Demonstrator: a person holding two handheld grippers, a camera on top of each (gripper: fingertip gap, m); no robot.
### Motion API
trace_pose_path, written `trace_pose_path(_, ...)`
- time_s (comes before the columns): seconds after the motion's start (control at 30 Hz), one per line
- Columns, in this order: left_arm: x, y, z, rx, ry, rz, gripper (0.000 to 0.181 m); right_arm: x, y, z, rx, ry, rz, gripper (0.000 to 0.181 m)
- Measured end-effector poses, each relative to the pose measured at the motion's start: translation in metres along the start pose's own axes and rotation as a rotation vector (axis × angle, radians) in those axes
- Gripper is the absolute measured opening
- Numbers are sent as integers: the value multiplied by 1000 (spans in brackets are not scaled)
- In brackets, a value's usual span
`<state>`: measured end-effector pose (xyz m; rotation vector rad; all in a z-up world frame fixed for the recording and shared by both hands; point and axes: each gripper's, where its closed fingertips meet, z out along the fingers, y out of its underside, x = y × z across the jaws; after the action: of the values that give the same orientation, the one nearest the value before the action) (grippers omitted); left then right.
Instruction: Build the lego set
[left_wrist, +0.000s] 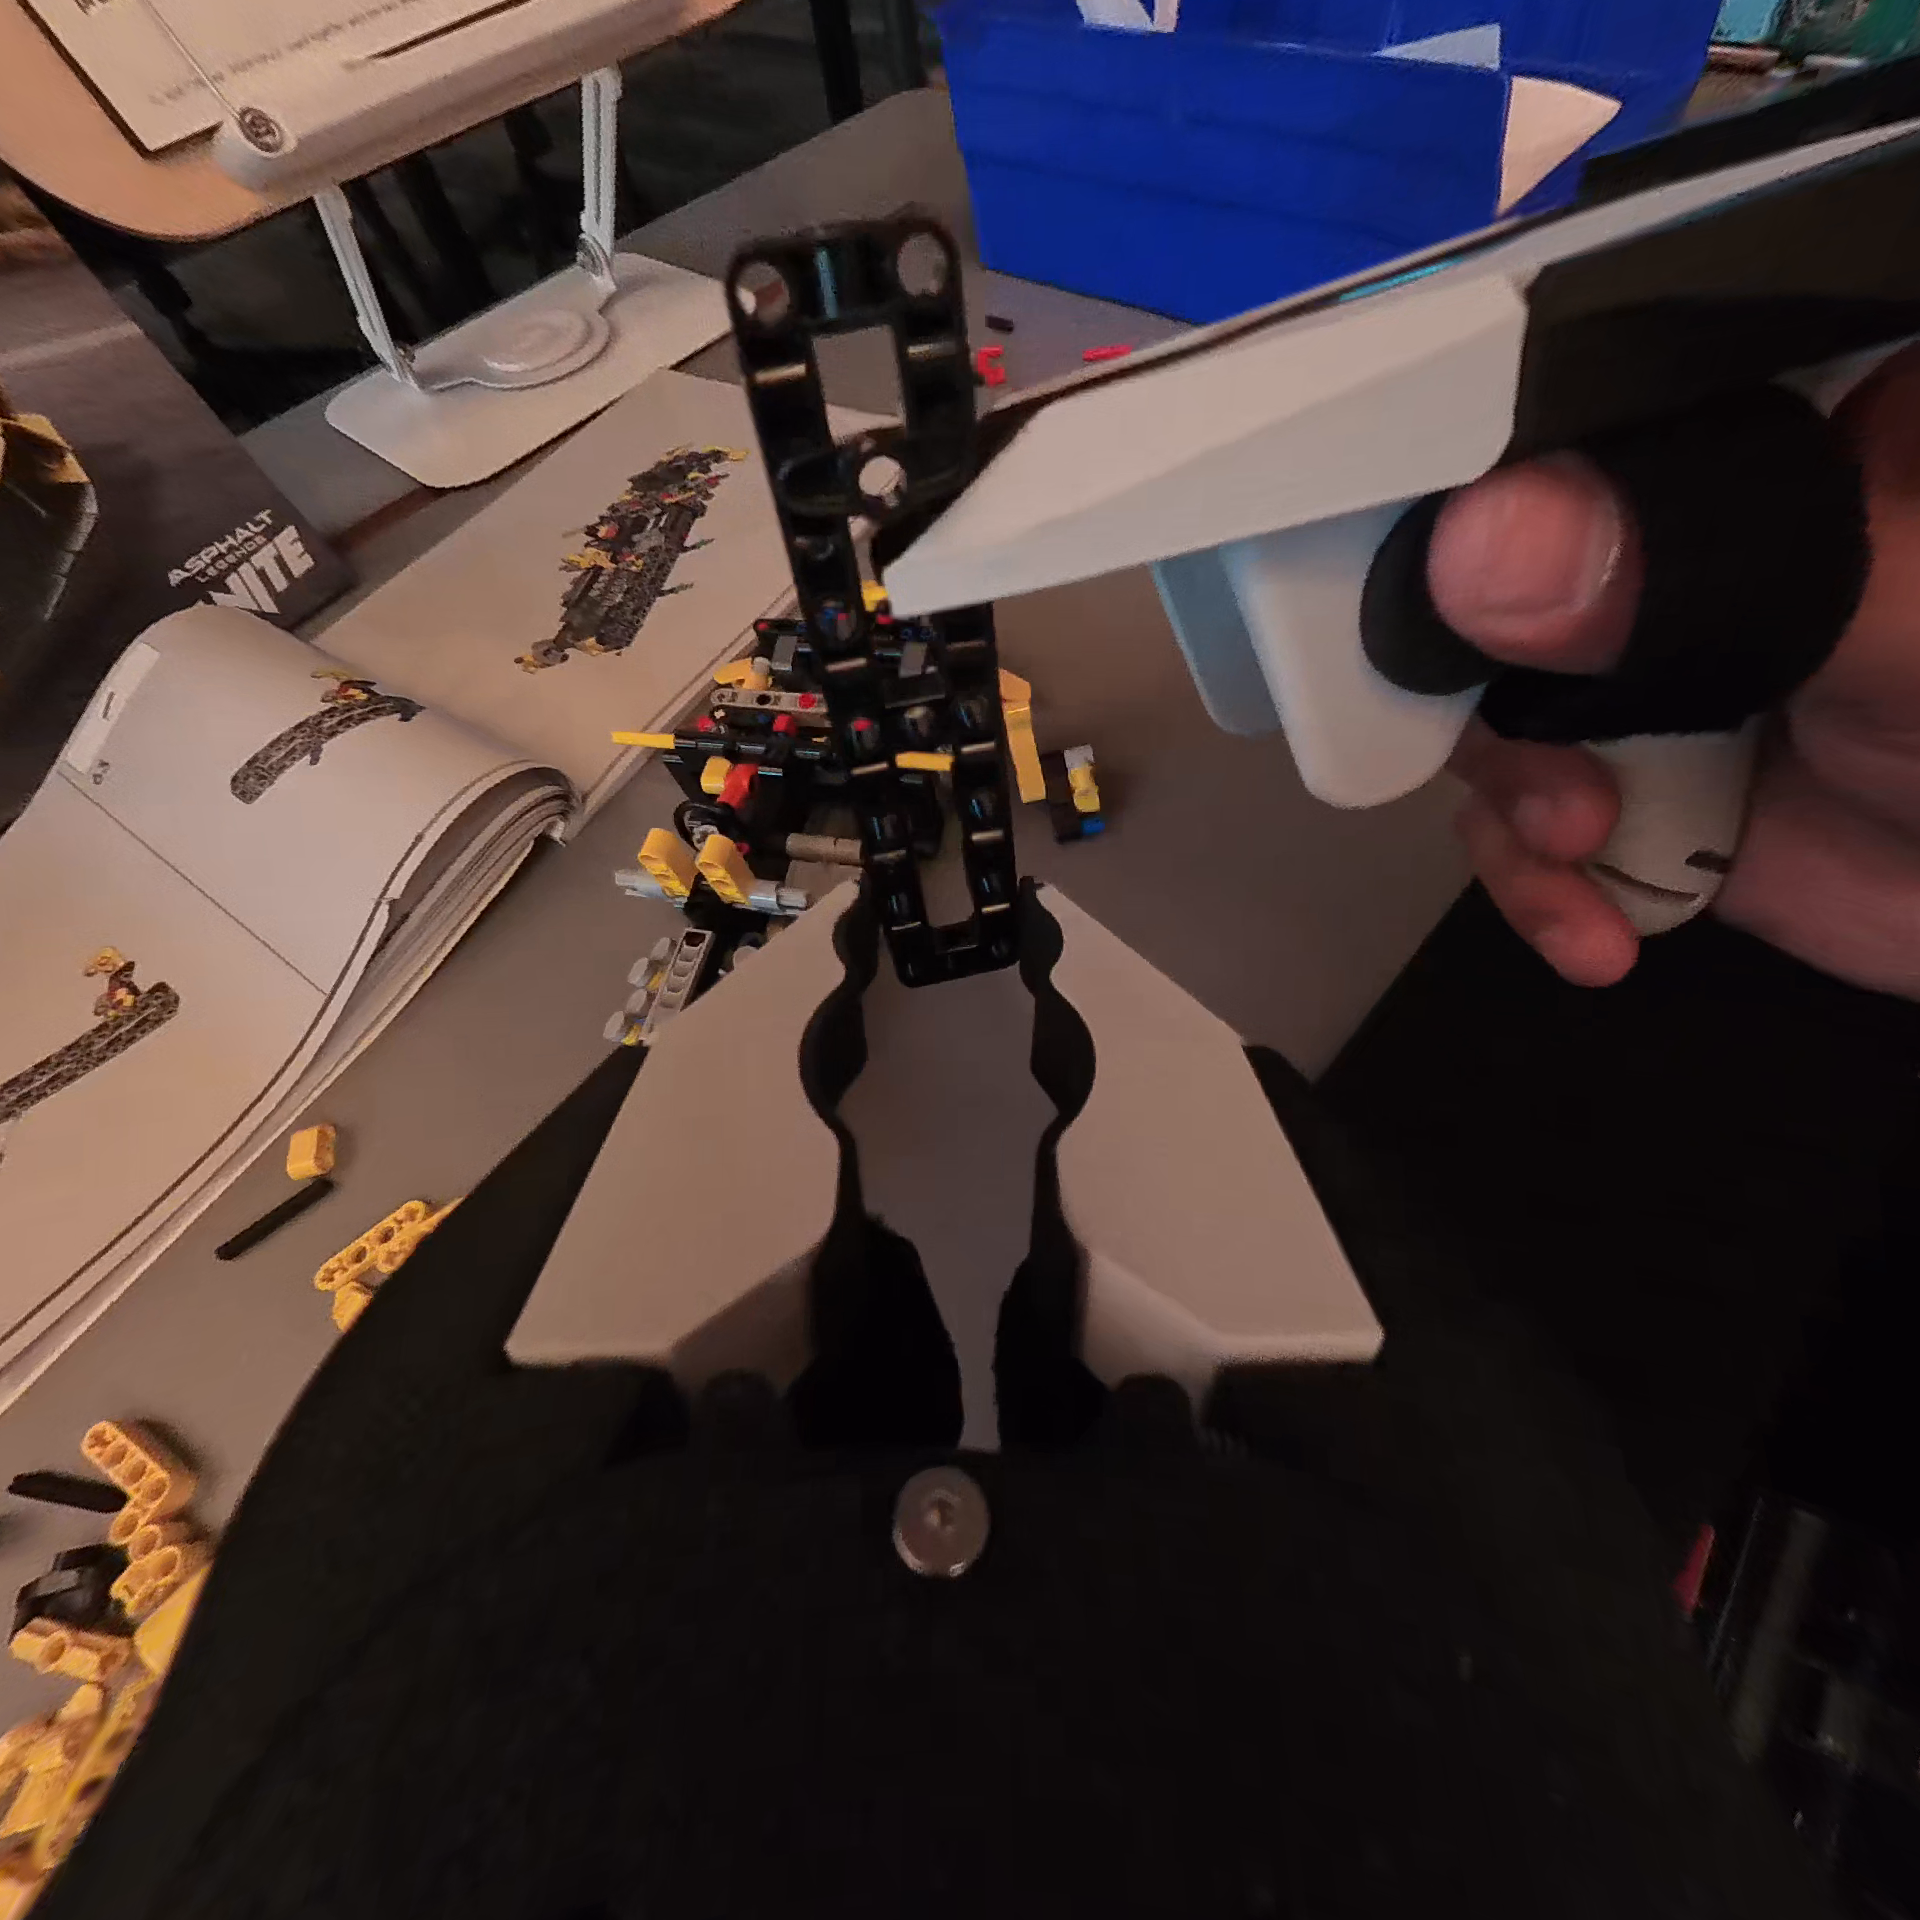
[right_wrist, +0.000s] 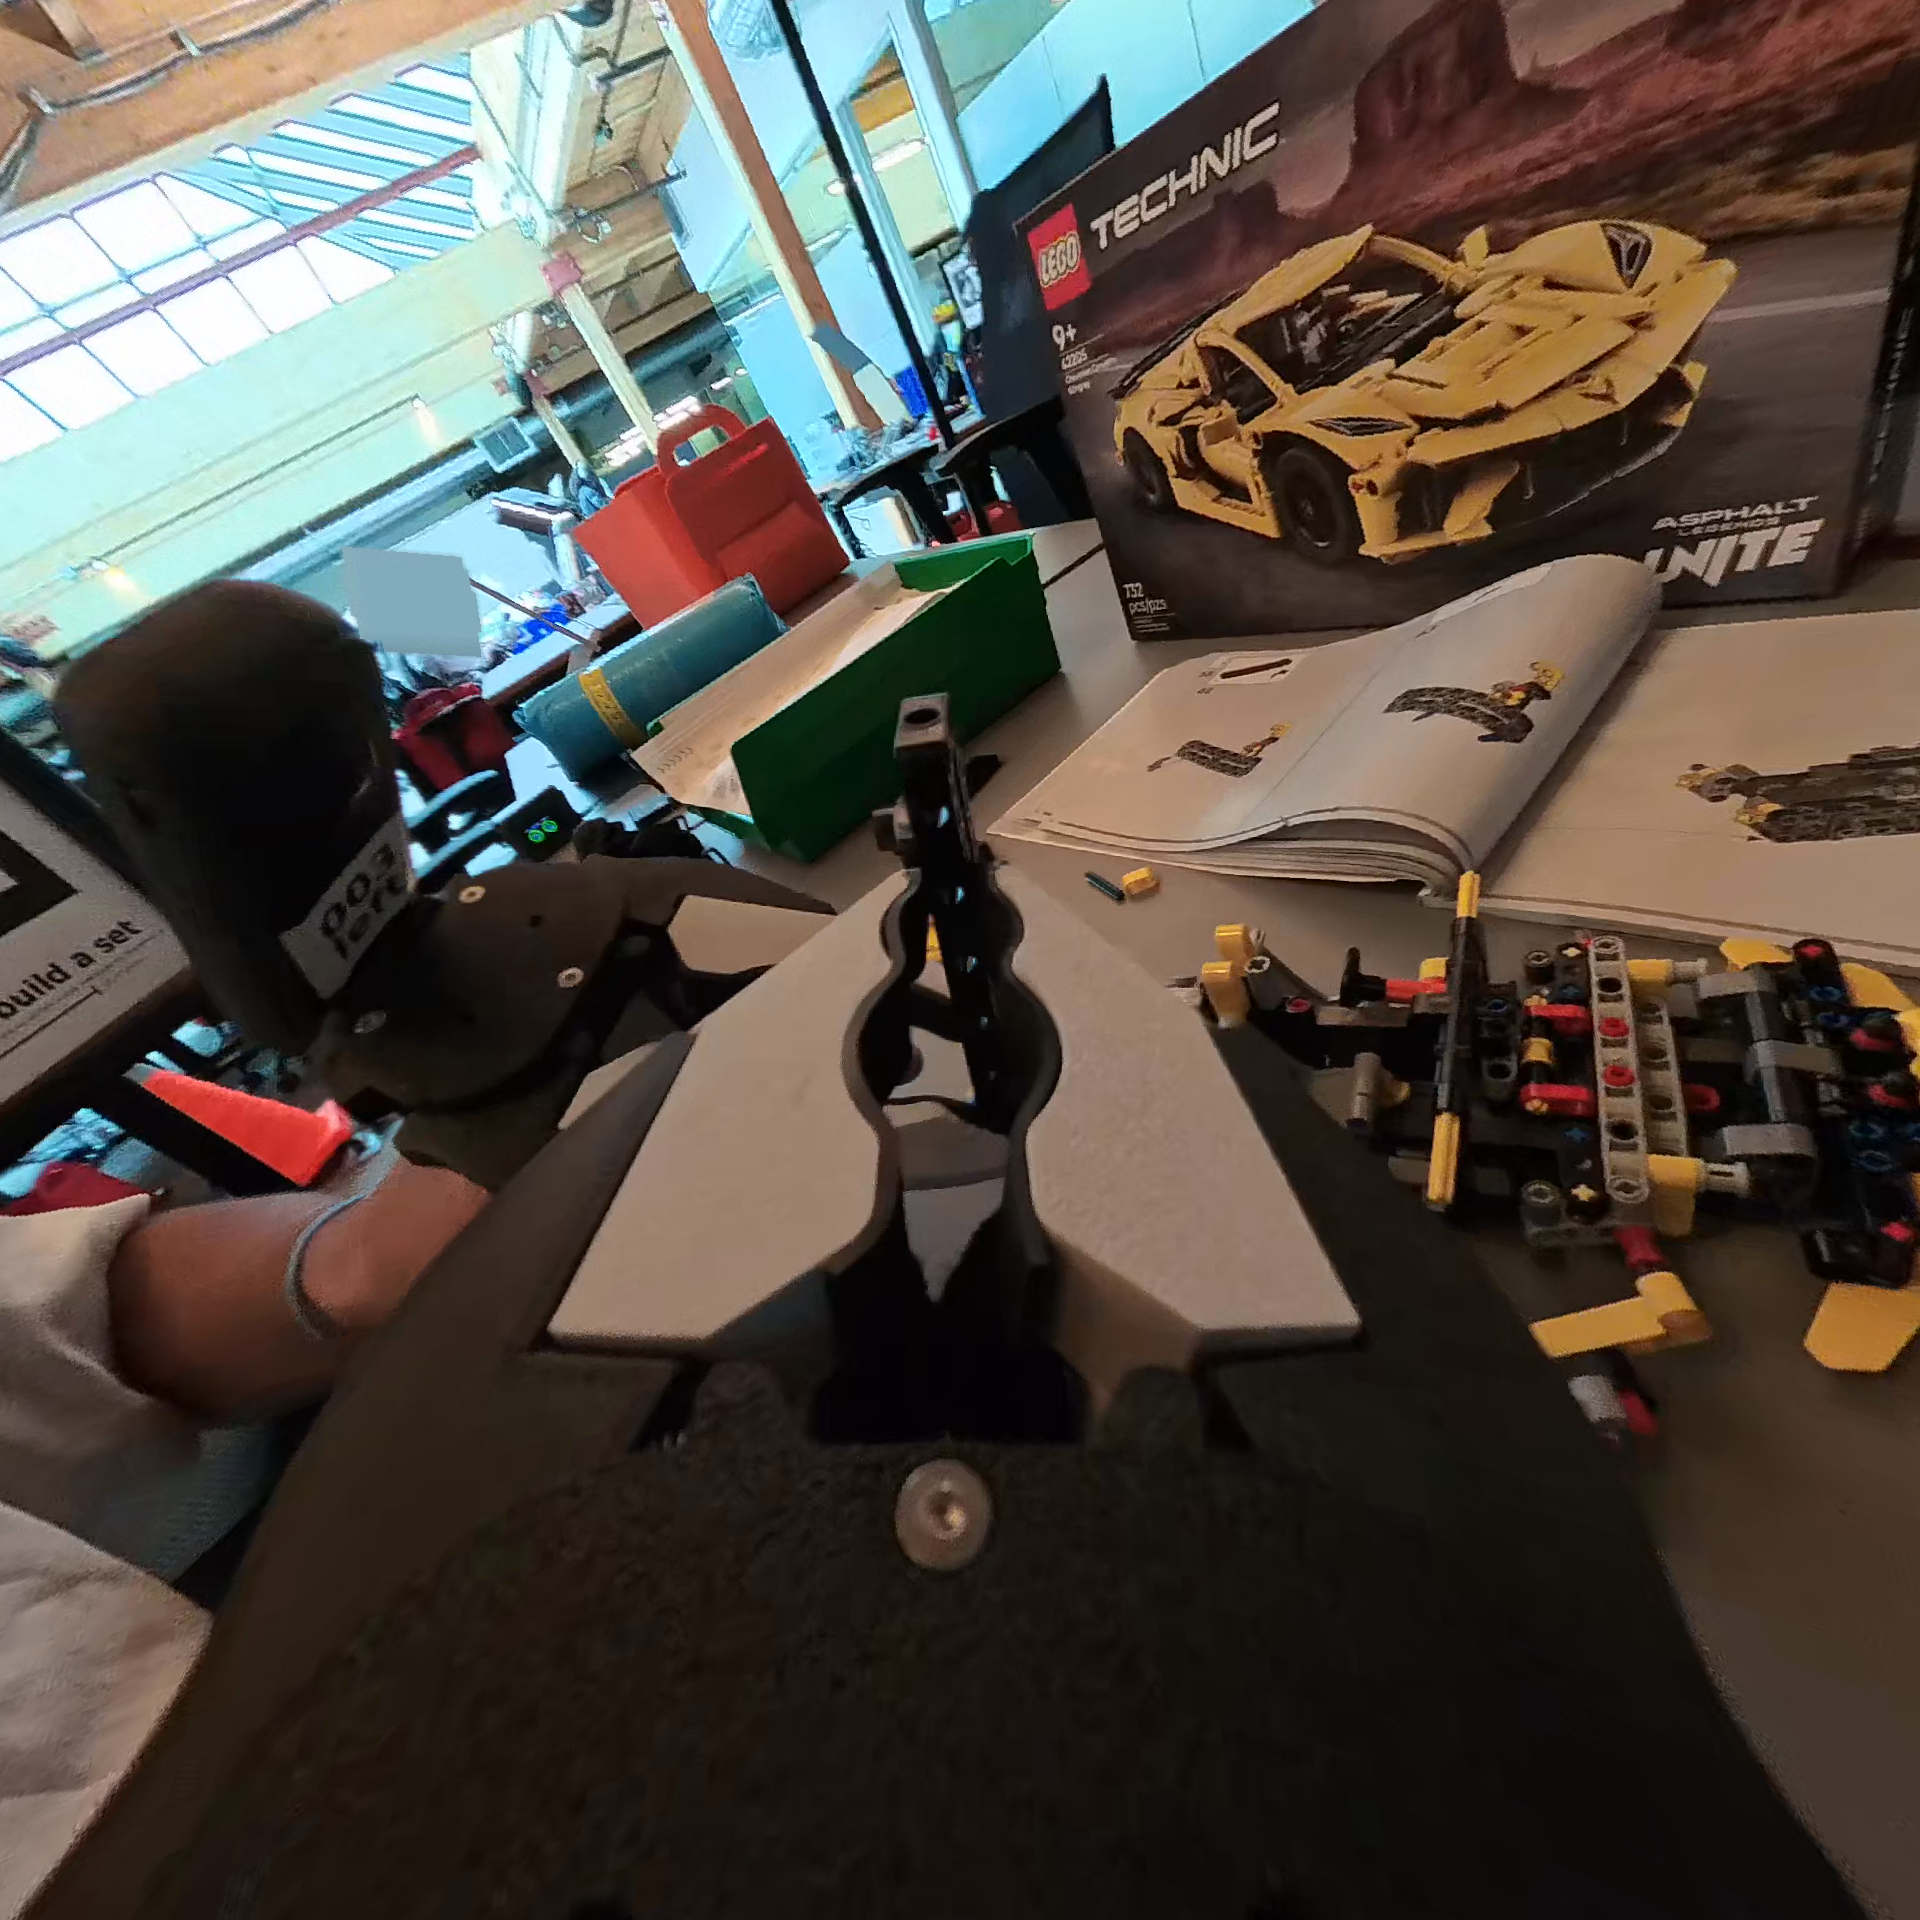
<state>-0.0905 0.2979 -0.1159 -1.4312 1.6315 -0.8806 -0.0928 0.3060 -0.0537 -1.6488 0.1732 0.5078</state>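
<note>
A long black lego frame (left_wrist: 894, 665) stands upright between both grippers, above the table. My left gripper (left_wrist: 943, 906) is shut on the frame's lower end. My right gripper (right_wrist: 951, 888) is shut on the same frame (right_wrist: 940, 810), which shows edge-on there; one of its fingers (left_wrist: 1195, 488) reaches in from the right, with its tip at the frame's middle. A gloved hand (left_wrist: 1621, 623) holds that gripper. The black, yellow and red chassis assembly (left_wrist: 790, 748) lies on the table behind the frame, and it also shows to the right in the right wrist view (right_wrist: 1610, 1091).
An open instruction booklet (left_wrist: 312, 831) lies left of the chassis. Loose yellow pieces (left_wrist: 125, 1538) lie at the near left. A blue bin (left_wrist: 1247, 156) and a white stand (left_wrist: 499, 343) are behind. The set box (right_wrist: 1455, 364) and a green tray (right_wrist: 904, 675) stand farther off.
</note>
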Motion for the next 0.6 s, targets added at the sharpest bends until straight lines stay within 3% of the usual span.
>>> trace_pose_path(0.1,6,-3,-5,16,122,-33,27,-8,-1,-3,-11,-92,4,14)
trace_pose_path(0.2,17,-19,-21,128,436,-251,27,-18,-19,-21,17,-249,-54,21)
trace_pose_path(0.27,15,-23,-34,181,647,-394,27,-8,-23,-36,-41,-289,-205,25)
trace_pose_path(0.37,-5,-32,-52,348,820,-533,27,51,21,-56,-387,-152,-488,27)
trace_pose_path(0.43,-11,-30,-55,407,855,-537,27,88,56,-70,-585,-55,-560,27)
trace_pose_path(0.53,-6,-36,-68,472,981,-577,27,97,77,-74,-619,-93,-603,27)
trace_pose_path(0.6,-5,-41,-76,513,1014,-565,28,110,70,-75,-562,-77,-681,20)
